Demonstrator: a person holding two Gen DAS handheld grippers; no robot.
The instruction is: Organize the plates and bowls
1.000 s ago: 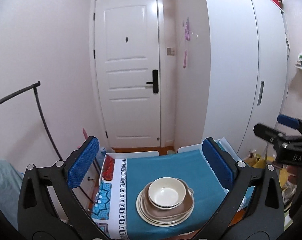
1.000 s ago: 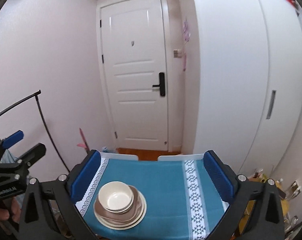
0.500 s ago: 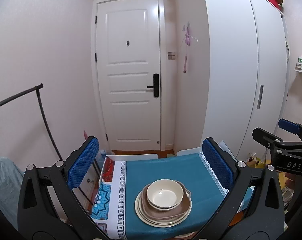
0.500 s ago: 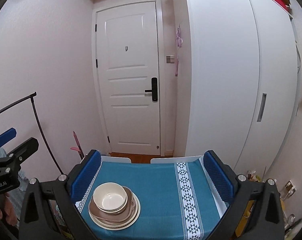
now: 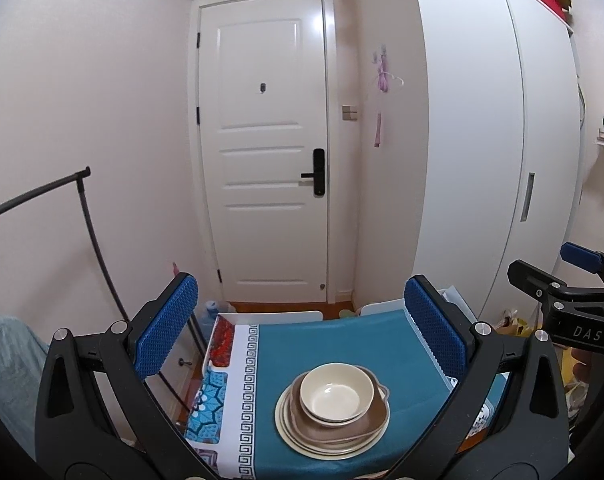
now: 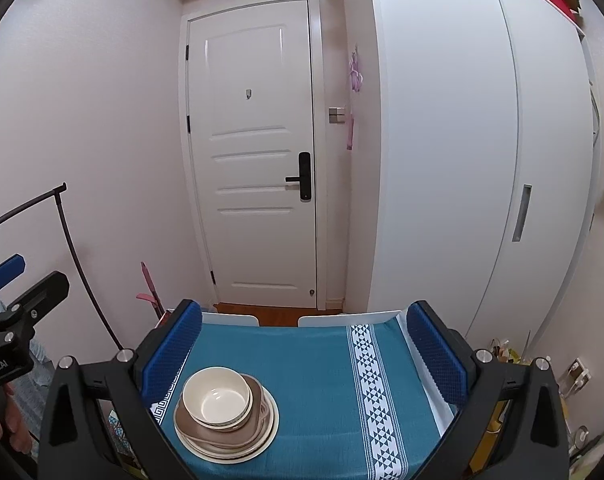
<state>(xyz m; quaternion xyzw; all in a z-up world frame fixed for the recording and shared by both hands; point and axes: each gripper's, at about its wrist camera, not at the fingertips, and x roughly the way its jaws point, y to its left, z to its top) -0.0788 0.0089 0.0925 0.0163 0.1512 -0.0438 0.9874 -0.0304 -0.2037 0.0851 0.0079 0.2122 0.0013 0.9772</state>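
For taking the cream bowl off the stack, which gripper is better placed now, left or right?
Left, probably. The cream bowl sits centred between the left gripper fingers; for the right gripper it lies off beside its left finger. Both are open.

We counted one stack of dishes (image 5: pixel 333 416) on one teal tablecloth (image 5: pixel 342 344). In it we made out two cream bowls (image 5: pixel 336 396) nested at the top, one brown dish (image 5: pixel 372 422) under them, and cream plates (image 5: pixel 287 426) at the bottom, whose number we could not tell for sure, perhaps three. We saw two grippers: the left gripper (image 5: pixel 302 320) and the right gripper (image 6: pixel 304 346), each with two blue pads. Far behind stood one white door (image 5: pixel 267 152) with one black handle (image 5: pixel 317 172), and on the right one wardrobe (image 5: pixel 502 160) with two doors.
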